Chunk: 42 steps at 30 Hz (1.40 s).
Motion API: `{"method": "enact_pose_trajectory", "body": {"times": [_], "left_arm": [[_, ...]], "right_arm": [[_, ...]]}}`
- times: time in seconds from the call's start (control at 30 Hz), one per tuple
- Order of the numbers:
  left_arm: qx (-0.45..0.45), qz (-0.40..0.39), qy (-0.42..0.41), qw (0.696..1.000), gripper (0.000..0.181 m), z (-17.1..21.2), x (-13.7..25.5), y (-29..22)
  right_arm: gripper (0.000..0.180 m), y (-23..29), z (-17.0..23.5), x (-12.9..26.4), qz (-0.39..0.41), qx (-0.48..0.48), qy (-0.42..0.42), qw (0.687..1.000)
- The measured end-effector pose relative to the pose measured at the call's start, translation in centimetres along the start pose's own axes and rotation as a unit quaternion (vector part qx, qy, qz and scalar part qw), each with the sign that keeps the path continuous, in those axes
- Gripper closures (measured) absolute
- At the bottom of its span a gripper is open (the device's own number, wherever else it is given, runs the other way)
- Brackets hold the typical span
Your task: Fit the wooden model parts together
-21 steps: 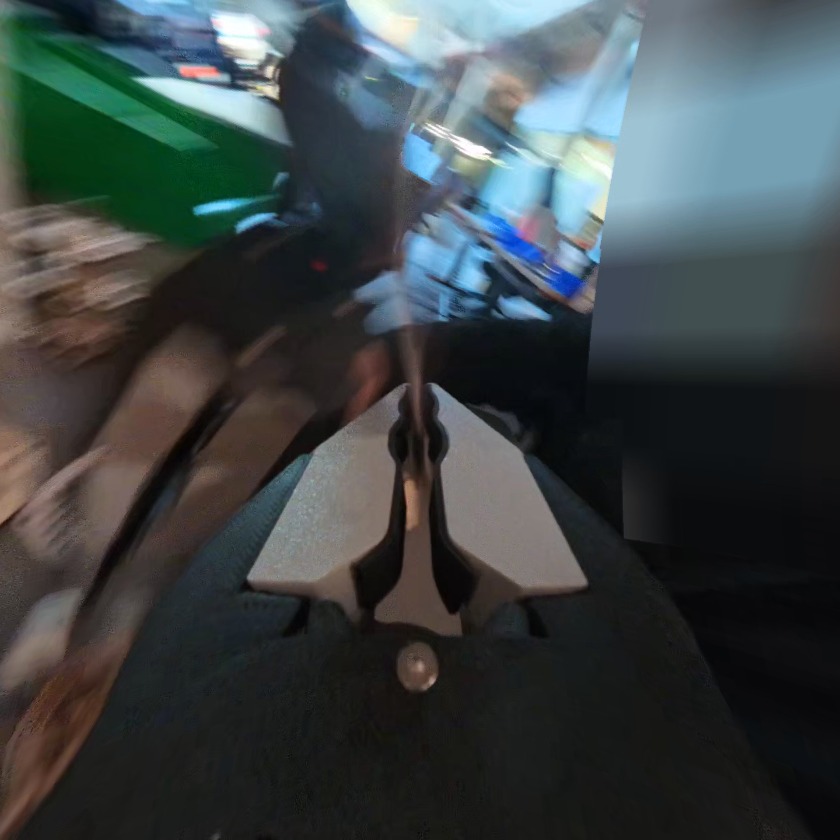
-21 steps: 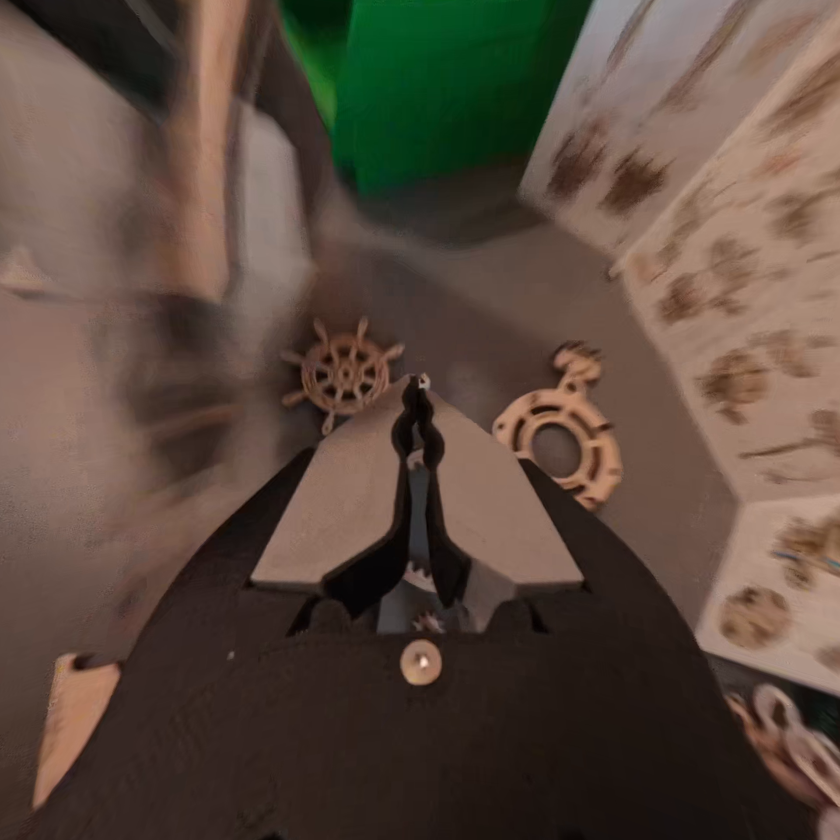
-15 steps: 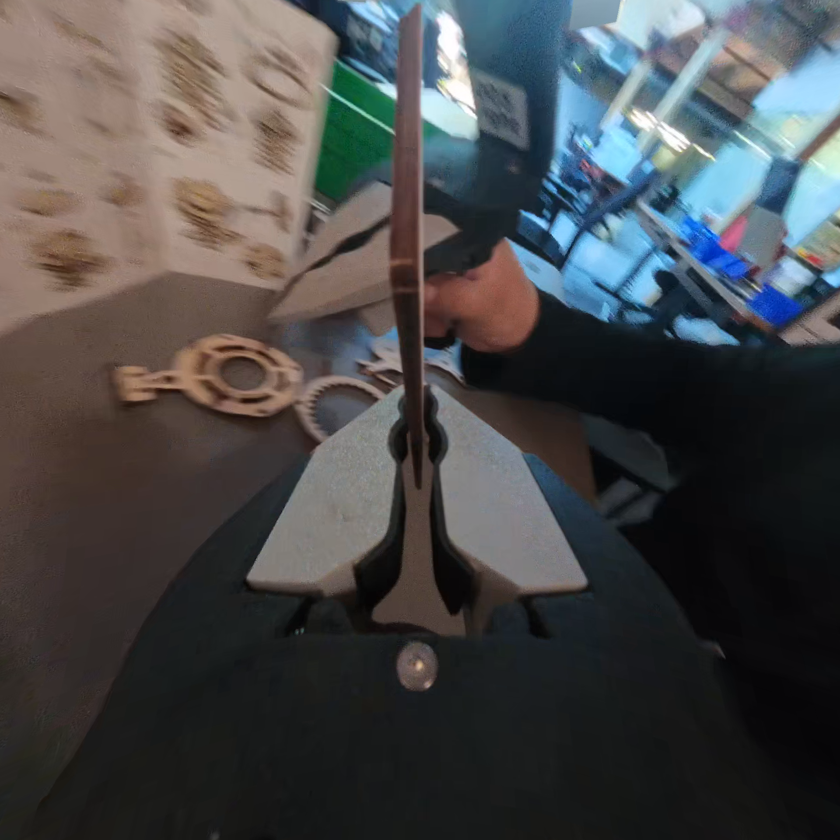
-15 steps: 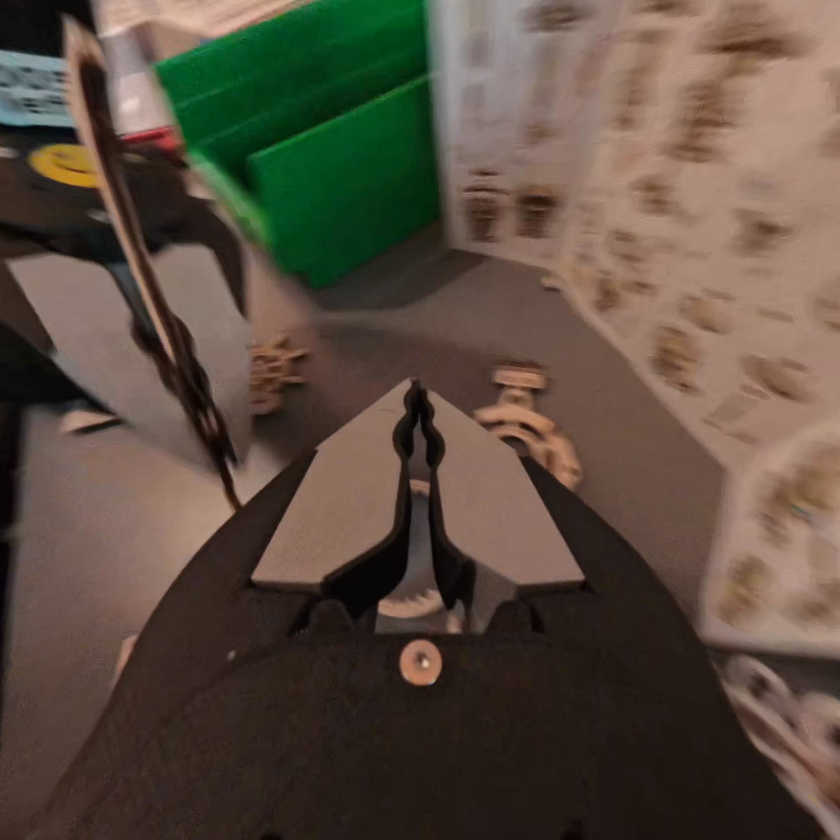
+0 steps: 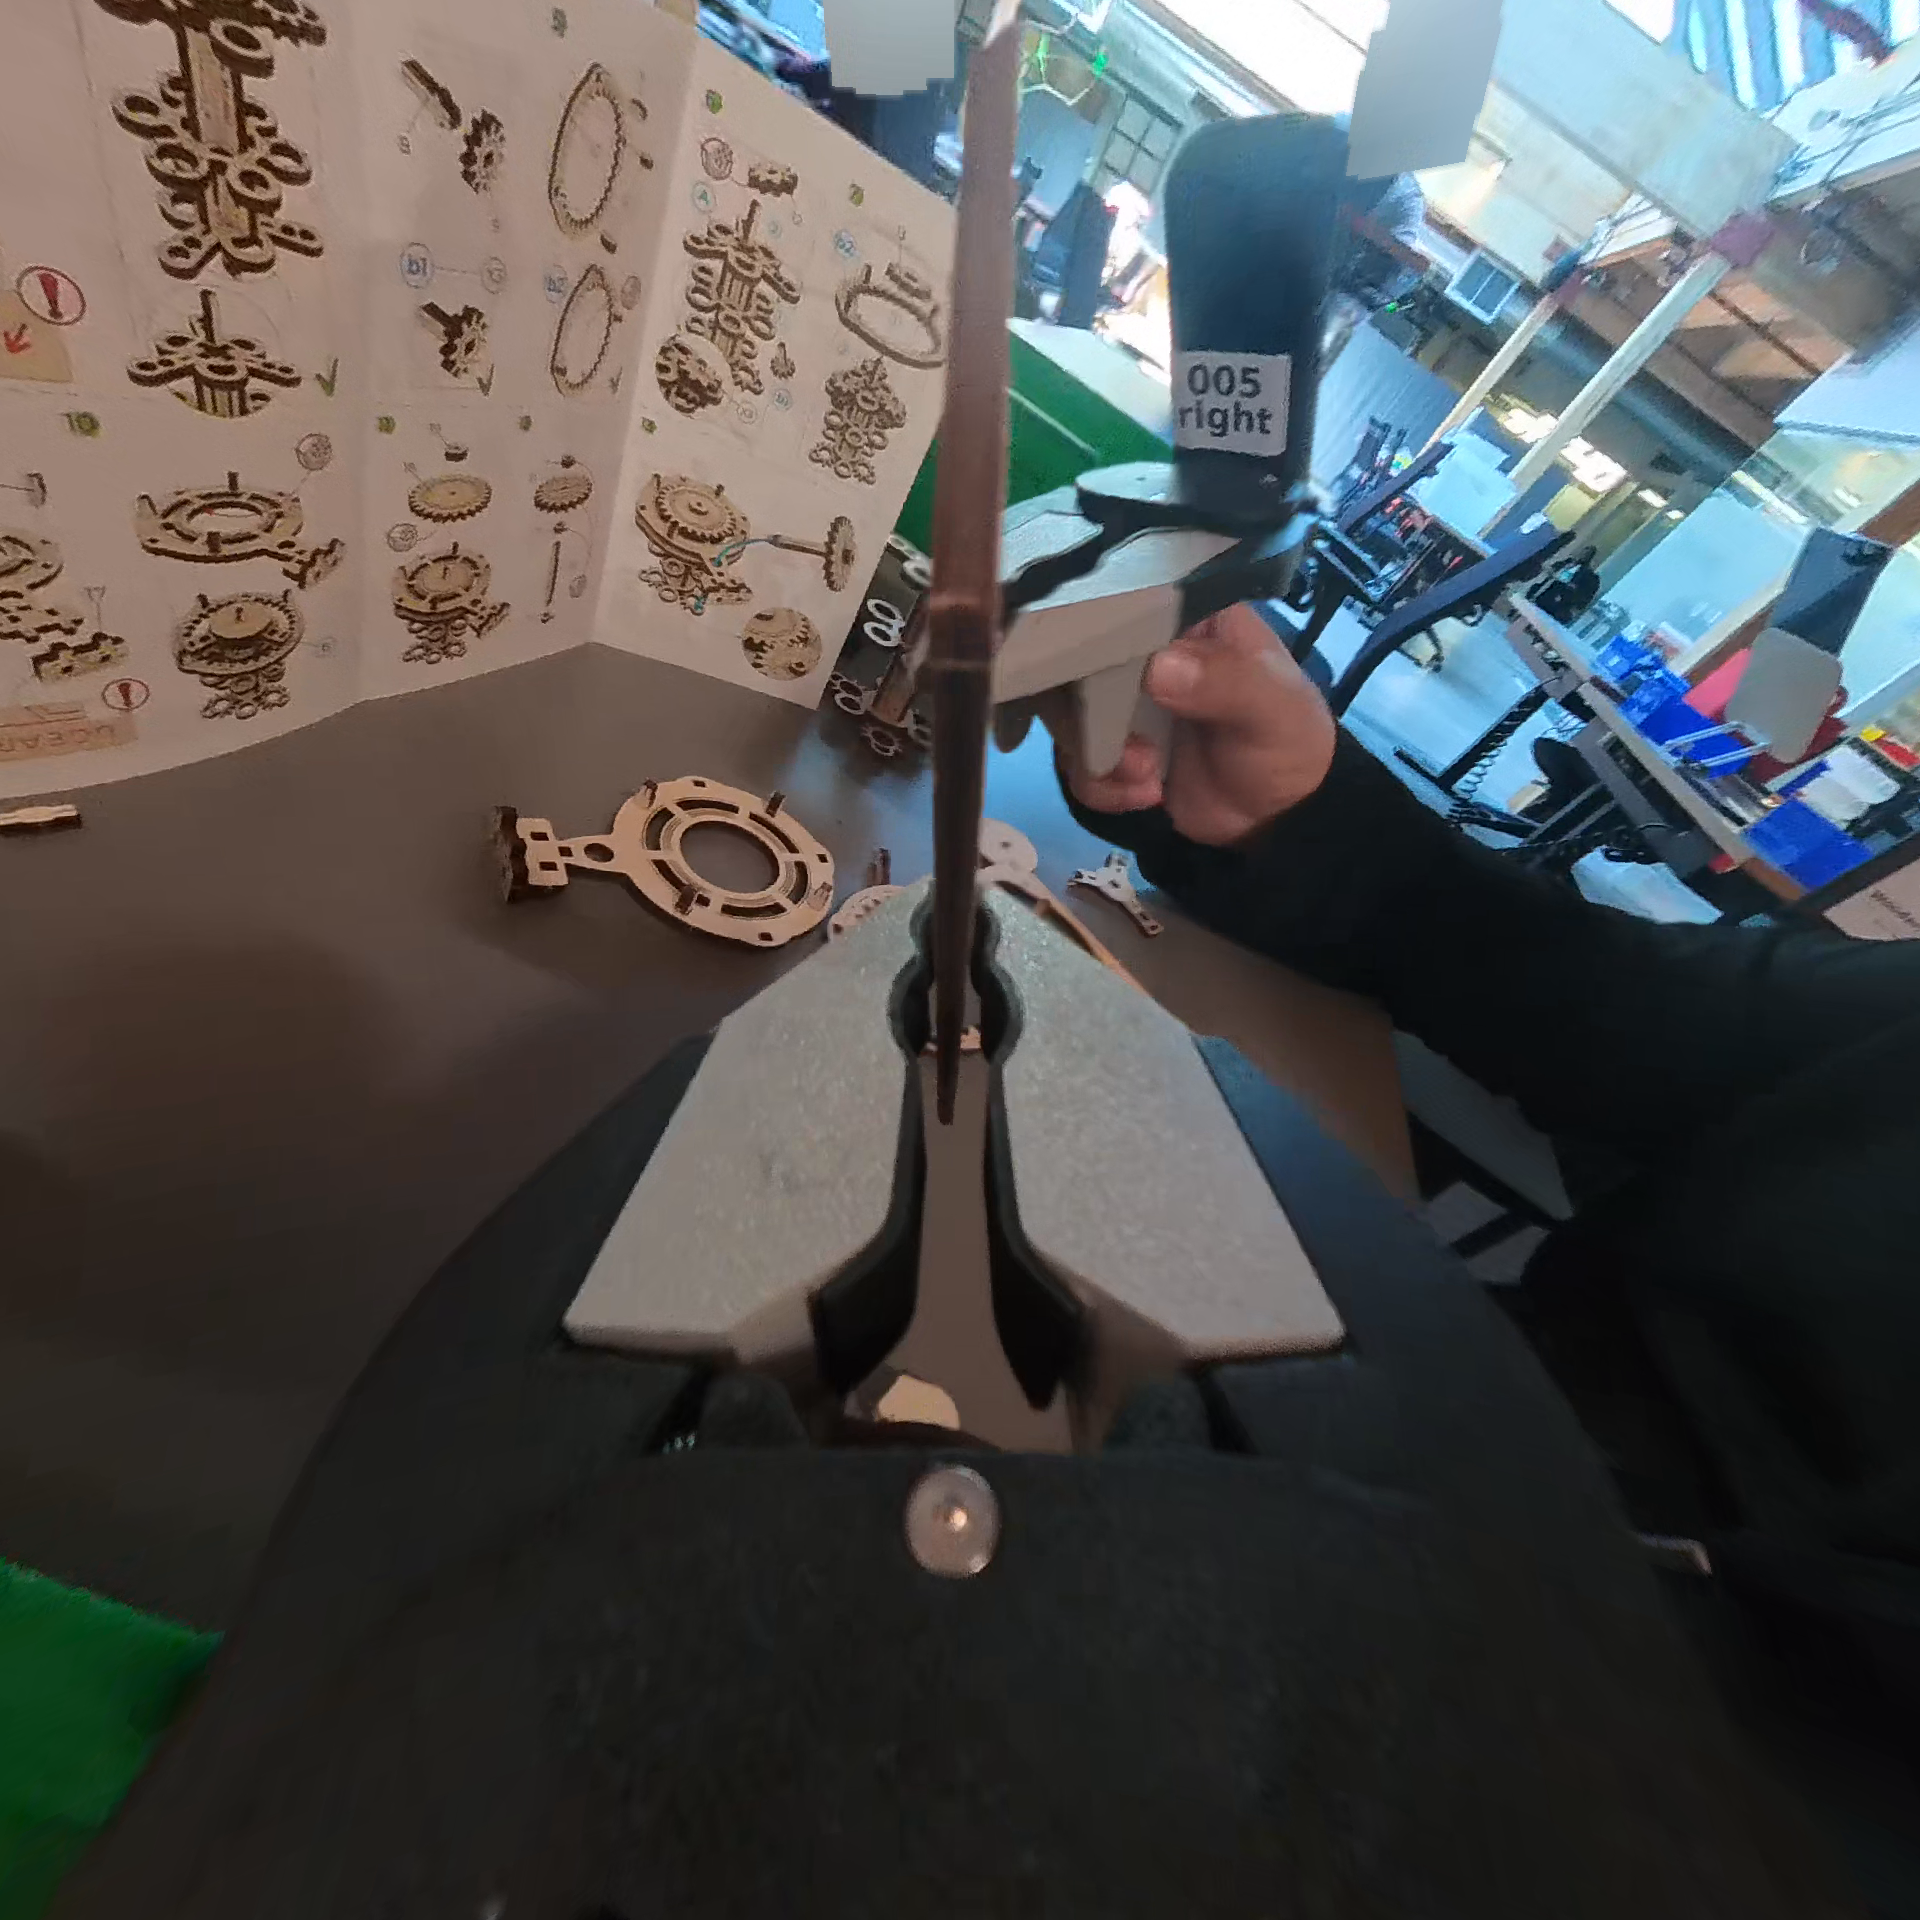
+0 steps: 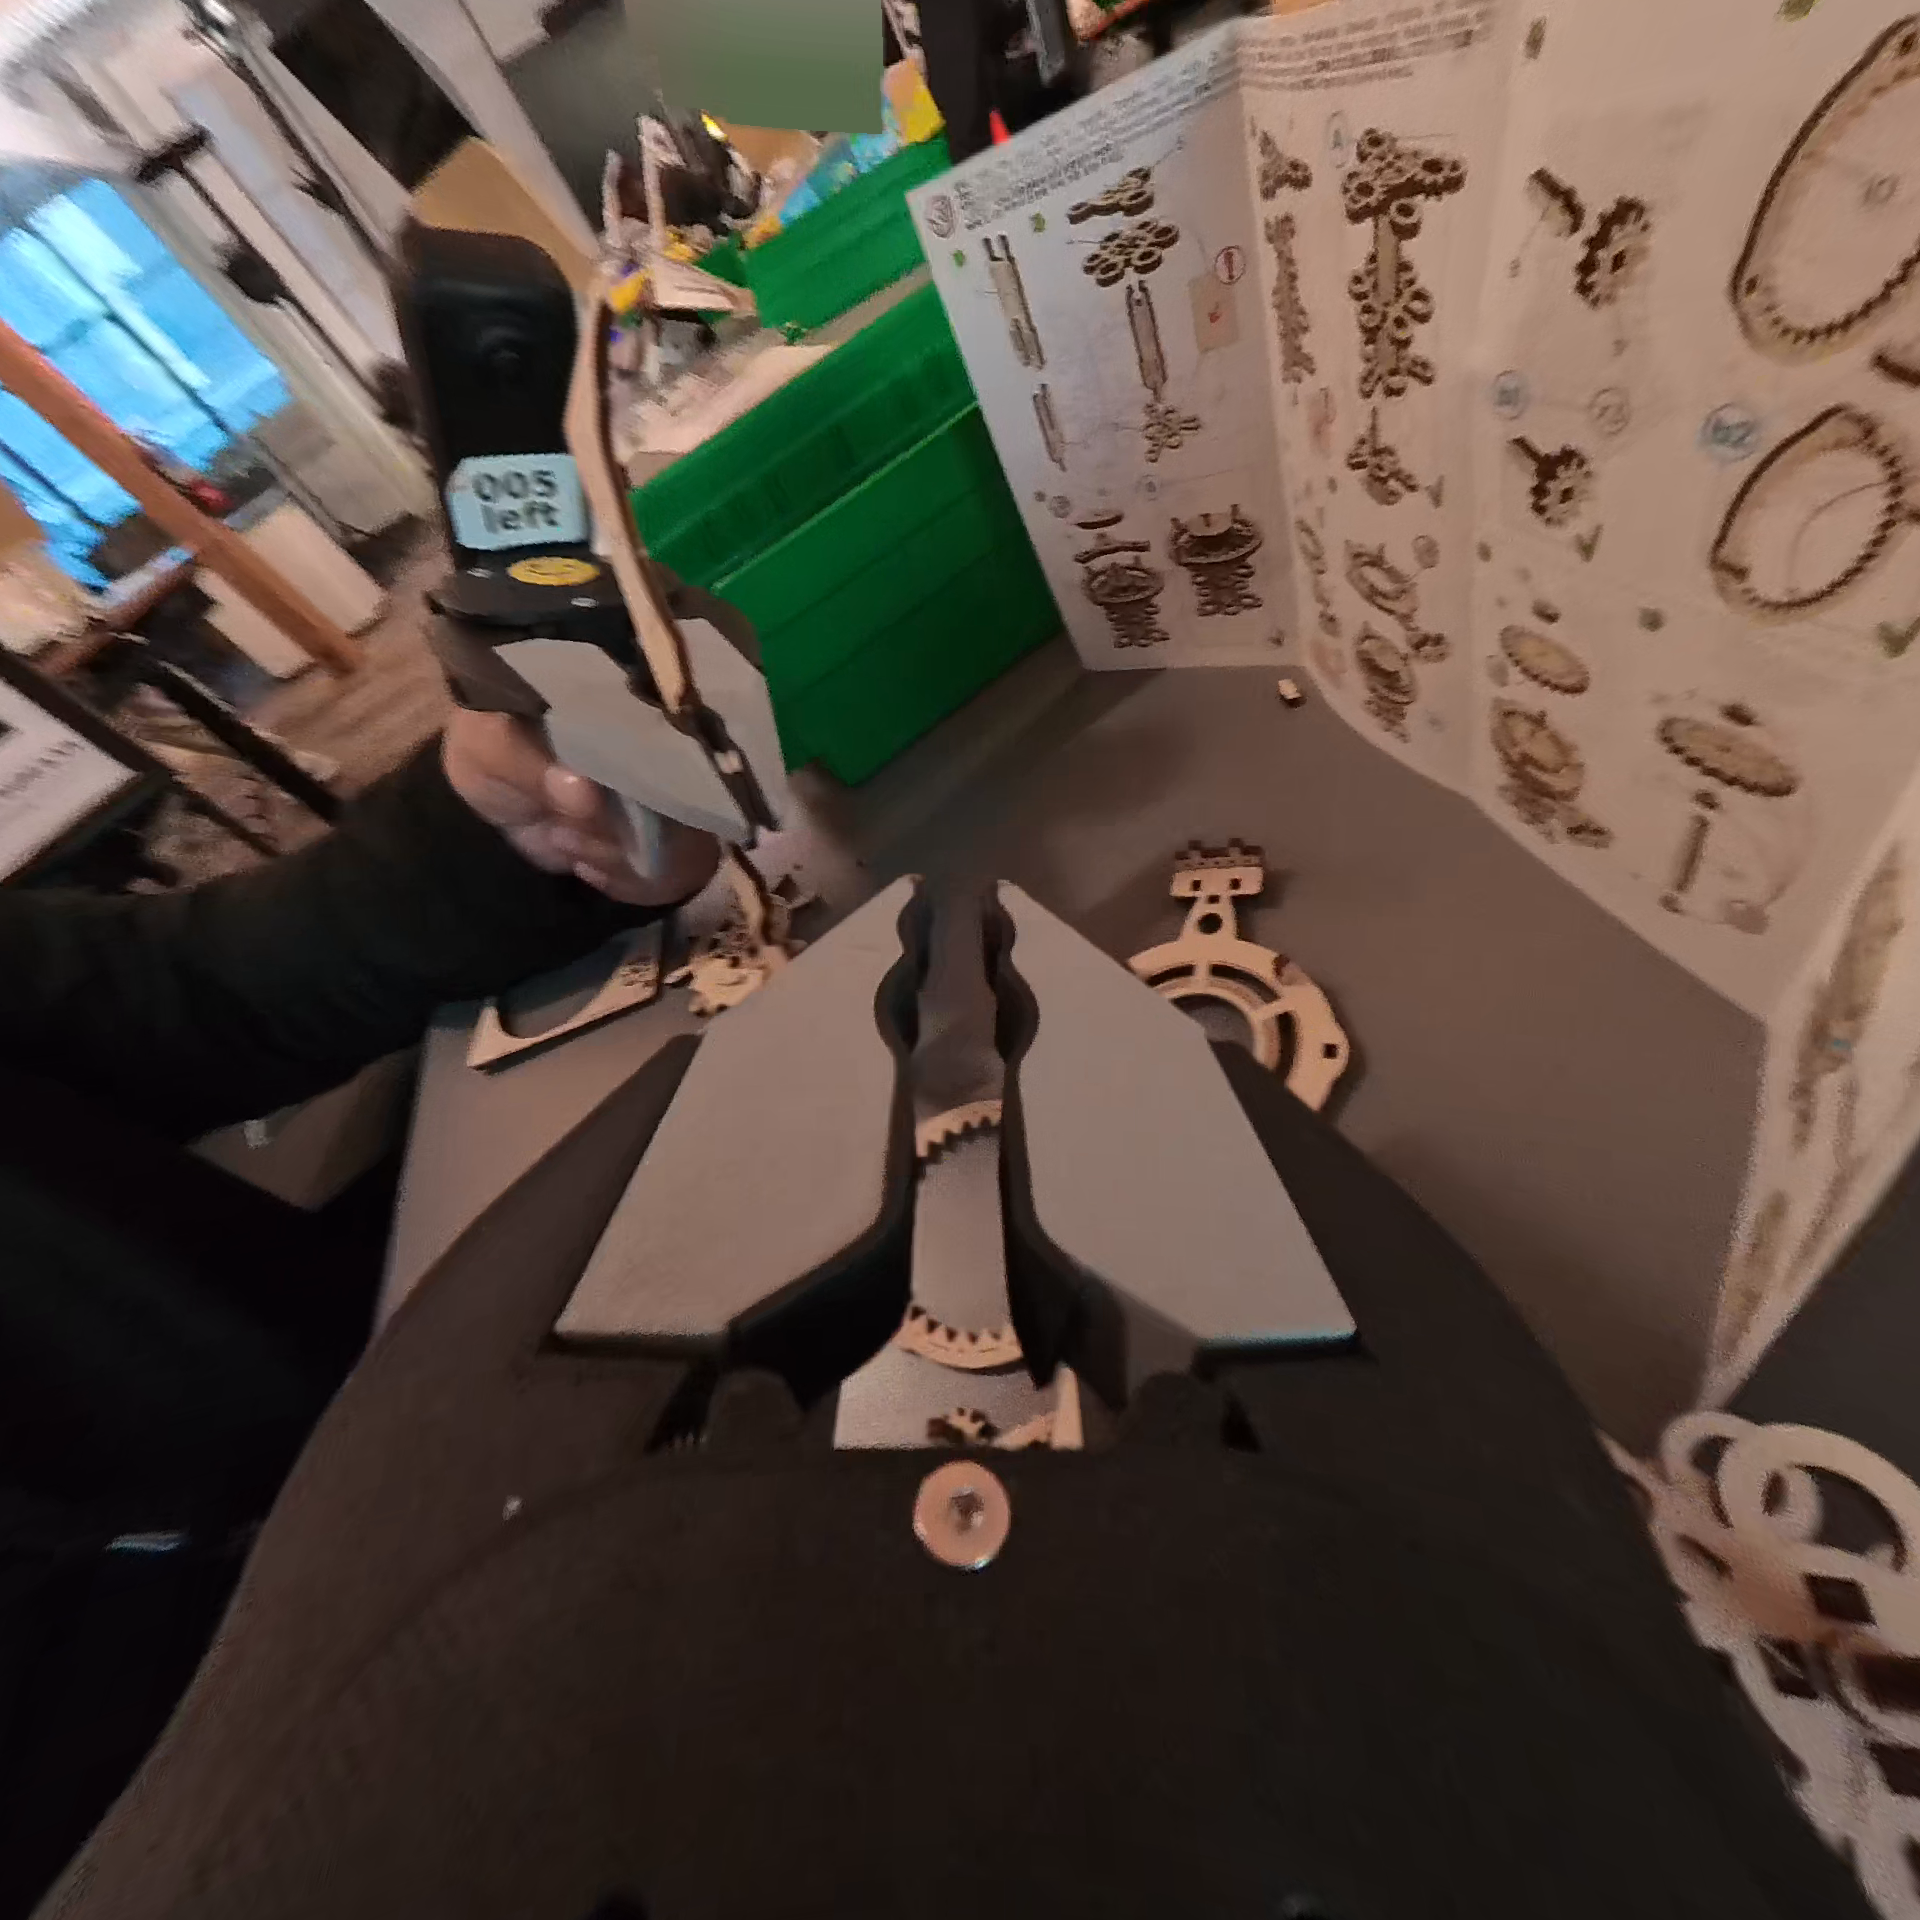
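My left gripper (image 5: 951, 920) is shut on a thin flat wooden piece (image 5: 971, 416), seen edge-on and standing upright from the fingertips. The right wrist view shows the same gripper (image 6: 717, 769) raised above the table with that piece (image 6: 608, 457). My right gripper (image 6: 956, 904) is empty, its jaws a little apart, low over the grey table. In the left wrist view it (image 5: 1023, 597) is held just right of the upright piece. A wooden ring base with a tab (image 5: 717, 862) lies flat on the table (image 6: 1247, 1003). A toothed wooden ring (image 6: 956, 1127) lies under my right fingers.
A folded instruction sheet (image 5: 416, 364) stands along the table's far side (image 6: 1558, 416). Green bins (image 6: 862, 561) sit behind it. Small wooden parts (image 5: 1117, 883) lie near the person's sleeve. A stacked ring assembly (image 6: 1787, 1558) sits at the lower right. Left tips to right tips: about 7 cm.
Both views have swung round and sharpened. My right gripper's jaws have parted slightly. My left gripper still holds the flat wooden piece upright, now close beside the right gripper.
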<state>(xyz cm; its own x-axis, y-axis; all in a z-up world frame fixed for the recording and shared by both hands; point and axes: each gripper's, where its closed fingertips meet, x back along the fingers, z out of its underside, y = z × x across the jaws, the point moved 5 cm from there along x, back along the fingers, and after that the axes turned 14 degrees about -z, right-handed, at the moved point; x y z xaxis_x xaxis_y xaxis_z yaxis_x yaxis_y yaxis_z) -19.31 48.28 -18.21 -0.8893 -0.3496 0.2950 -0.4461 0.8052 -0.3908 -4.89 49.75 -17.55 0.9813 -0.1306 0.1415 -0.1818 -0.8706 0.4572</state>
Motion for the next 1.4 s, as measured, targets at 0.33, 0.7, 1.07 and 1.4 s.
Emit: {"method": "enact_pose_trajectory", "body": {"times": [0.33,0.7,1.07,1.4], "left_arm": [[-0.005,0.002,0.022,1.0,0.149,0.6,-0.7,-0.3],[-0.023,-0.067,0.028,0.997,0.114,-4.7,1.0,-0.3],[-0.181,-0.145,0.045,0.972,0.109,-2.9,3.9,-1.6],[-0.235,-0.092,0.038,0.967,0.128,-1.0,1.6,-1.6]], "right_arm": [[0.141,2.0,0.7,-0.3,-0.109,0.028,0.036,0.993],[0.144,1.3,0.8,-0.2,-0.059,0.035,0.051,0.996],[0.143,1.4,-0.3,3.6,0.012,0.08,0.048,0.996],[0.148,1.6,2.8,5.8,0.008,0.093,0.151,0.984]]}}
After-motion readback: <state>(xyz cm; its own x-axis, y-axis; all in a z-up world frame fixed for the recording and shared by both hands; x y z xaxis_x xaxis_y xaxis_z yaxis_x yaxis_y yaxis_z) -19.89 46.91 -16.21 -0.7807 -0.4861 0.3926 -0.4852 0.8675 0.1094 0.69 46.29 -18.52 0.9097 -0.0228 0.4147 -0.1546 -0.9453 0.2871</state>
